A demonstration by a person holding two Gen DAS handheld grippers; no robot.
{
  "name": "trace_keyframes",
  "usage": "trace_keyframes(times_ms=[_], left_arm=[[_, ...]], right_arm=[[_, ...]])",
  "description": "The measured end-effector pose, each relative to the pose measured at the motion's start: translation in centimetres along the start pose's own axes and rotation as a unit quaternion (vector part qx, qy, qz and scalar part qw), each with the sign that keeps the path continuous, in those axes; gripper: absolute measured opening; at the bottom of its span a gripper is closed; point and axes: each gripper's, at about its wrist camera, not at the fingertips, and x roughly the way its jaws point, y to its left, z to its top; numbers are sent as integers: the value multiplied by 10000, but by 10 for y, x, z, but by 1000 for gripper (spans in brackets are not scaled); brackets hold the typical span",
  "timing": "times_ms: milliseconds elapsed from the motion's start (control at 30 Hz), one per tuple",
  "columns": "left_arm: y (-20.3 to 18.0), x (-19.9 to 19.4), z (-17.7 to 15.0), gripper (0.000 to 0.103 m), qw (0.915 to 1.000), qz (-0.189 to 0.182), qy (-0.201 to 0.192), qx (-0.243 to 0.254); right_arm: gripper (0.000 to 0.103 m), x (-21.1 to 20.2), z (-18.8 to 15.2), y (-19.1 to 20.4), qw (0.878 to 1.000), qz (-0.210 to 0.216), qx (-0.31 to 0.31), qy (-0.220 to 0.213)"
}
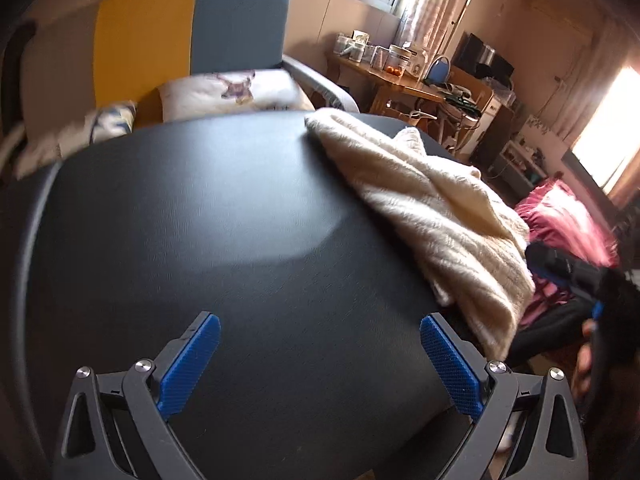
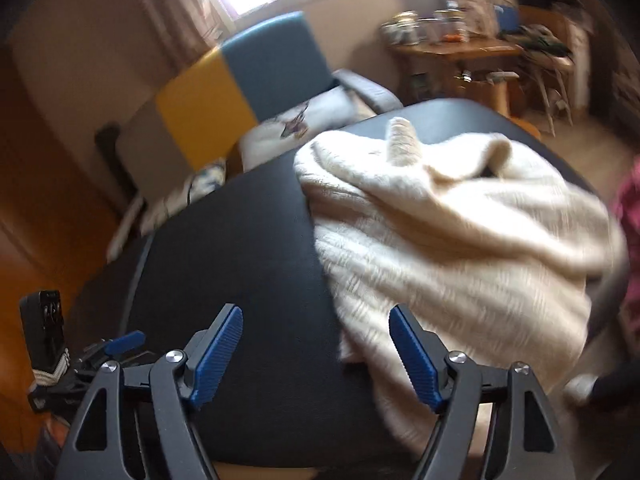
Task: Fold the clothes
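- The black table (image 1: 200, 220) fills both views; its far edge curves from 9 to 1 o'clock, and its left half lies bare.
- A cream knitted garment (image 1: 432, 208) lies crumpled along the table's right side, from 12 to 4 o'clock, draping over the near-right edge.
- A yellow-and-blue chair (image 1: 192, 40) with cushions stands just behind the far edge at 11 o'clock.
- A cluttered wooden desk (image 1: 400, 84) sits at 1 o'clock, well apart.
- Left gripper (image 1: 320, 360): jaws spread over bare table, nothing between.
- Right gripper (image 2: 316, 354): jaws spread wide, the garment's edge just beyond its right finger.
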Motion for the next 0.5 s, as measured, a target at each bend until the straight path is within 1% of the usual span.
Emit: trace_keyframes(times_ms=[67,167,200,267,333,367,400,467,500], left_arm=[[19,4,-6,101,9996,-129,141,-218],[45,8,-15,101,9980,-234,294,-518],[56,8,-18,101,9973,-208,316,-624],[69,9,-19,101,9963,-208,334,-765],[79,9,-18,101,9951,-251,290,-910],[82,9,-17,101,9944,-308,267,-975],[82,11,-13,101,9934,-428,257,-1028],[78,16,-3,101,9924,-600,237,-1052],[71,21,4,101,9926,-672,243,-985]], right_arm=[[71,10,20,9,9982,-220,-526,187],[69,38,52,21,9901,-398,-1252,499],[69,50,62,26,9847,-645,-1512,579],[68,78,79,32,9660,-1401,-2042,741],[66,105,89,26,9512,-1790,-2270,1084],[60,116,93,21,9448,-1949,-2319,1248],[58,125,95,11,9417,-2068,-2256,1398],[26,136,96,-10,9373,-2302,-2040,1637],[26,135,95,-22,9421,-2282,-1826,1645]])
